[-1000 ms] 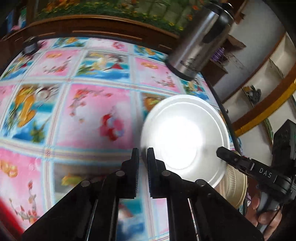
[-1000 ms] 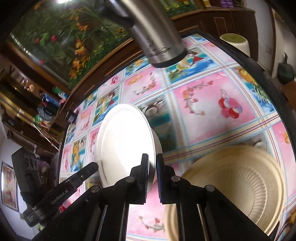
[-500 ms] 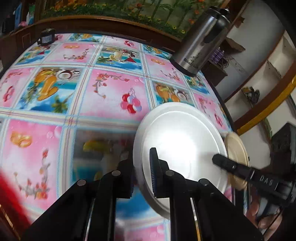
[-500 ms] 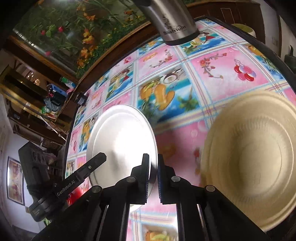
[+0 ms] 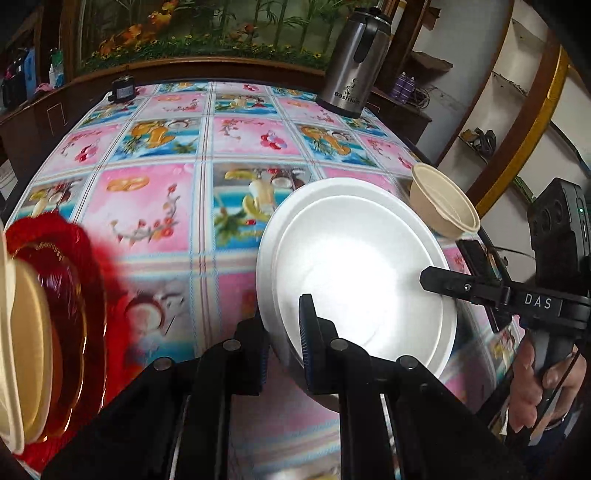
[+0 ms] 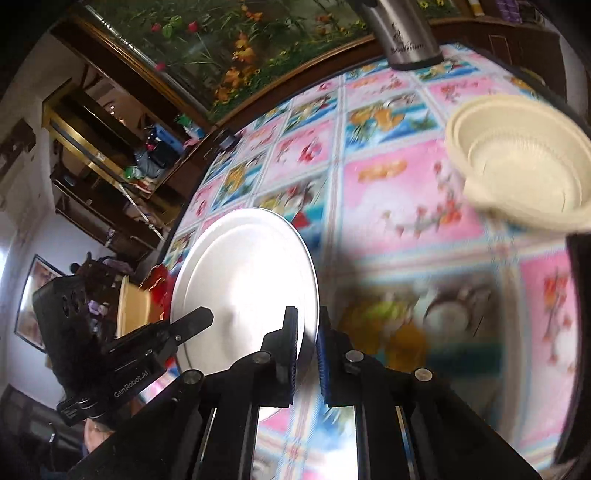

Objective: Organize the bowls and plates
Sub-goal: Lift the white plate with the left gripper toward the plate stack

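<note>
While both grippers, left (image 5: 282, 332) and right (image 6: 306, 347), clamp opposite rims, white plate (image 5: 354, 273) hangs tilted above tablecloth (image 5: 155, 206)

- A steel thermos (image 5: 357, 61) stands upright at the far right corner of the desk (image 5: 147, 206), with dark lettering near its base.
- A bright cloth of pink and blue picture squares covers the desk.
- A small black box (image 5: 123, 89) sits at the far left edge.
- A painting of flowers and bamboo (image 5: 207, 29) runs along the wall behind.
- White wall shelves (image 5: 491, 122) with a gold trim rise on the right.
- Dark wooden shelves (image 6: 107, 155) hold clutter on the left.
</note>
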Demonstrator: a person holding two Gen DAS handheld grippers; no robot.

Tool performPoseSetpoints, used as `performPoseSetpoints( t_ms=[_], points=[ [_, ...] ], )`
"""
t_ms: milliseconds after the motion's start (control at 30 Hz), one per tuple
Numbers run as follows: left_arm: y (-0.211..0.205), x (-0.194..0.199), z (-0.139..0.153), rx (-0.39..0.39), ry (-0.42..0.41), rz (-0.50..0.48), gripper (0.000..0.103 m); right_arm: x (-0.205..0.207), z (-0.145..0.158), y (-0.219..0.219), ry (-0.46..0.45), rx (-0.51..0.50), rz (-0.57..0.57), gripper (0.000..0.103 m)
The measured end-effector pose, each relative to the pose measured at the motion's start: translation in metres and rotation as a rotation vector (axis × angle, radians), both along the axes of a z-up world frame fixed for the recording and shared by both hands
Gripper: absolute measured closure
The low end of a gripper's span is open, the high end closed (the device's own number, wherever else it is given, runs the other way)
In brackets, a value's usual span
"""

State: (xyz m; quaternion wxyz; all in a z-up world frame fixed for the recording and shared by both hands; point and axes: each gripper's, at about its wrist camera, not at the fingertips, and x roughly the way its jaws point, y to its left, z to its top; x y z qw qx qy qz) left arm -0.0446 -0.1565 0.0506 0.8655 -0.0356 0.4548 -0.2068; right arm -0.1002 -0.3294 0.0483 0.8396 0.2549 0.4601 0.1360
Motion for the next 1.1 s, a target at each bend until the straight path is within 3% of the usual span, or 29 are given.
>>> performPoseSetpoints(
  t_ms=[167,467,633,867,967,1100],
  points=[
    [0.01,-0.007,-0.007,-0.001,0.006,0.005,0.091,-0.009,-0.002,0.014,0.009,-0.008,0.006,0.091],
    [0.016,-0.015,-0.011,0.018,-0.037,-0.002,0.09,-0.019,0.005,0.028,-0.037,-0.119,-0.013,0.083],
    [0.016,-0.016,-0.014,0.029,-0.046,0.01,0.064,-0.021,0.002,0.032,-0.043,-0.149,-0.003,0.088],
    [0.016,-0.023,-0.006,0.054,-0.136,0.02,0.064,-0.022,0.003,0.033,-0.072,-0.148,-0.027,0.095],
    [0.015,-0.022,-0.007,0.083,-0.158,0.011,0.085,-0.021,0.002,0.031,-0.067,-0.143,-0.03,0.095],
    [0.007,-0.022,-0.013,0.103,-0.155,-0.014,0.088,-0.021,-0.001,0.035,-0.061,-0.139,-0.008,0.089]
  ],
)
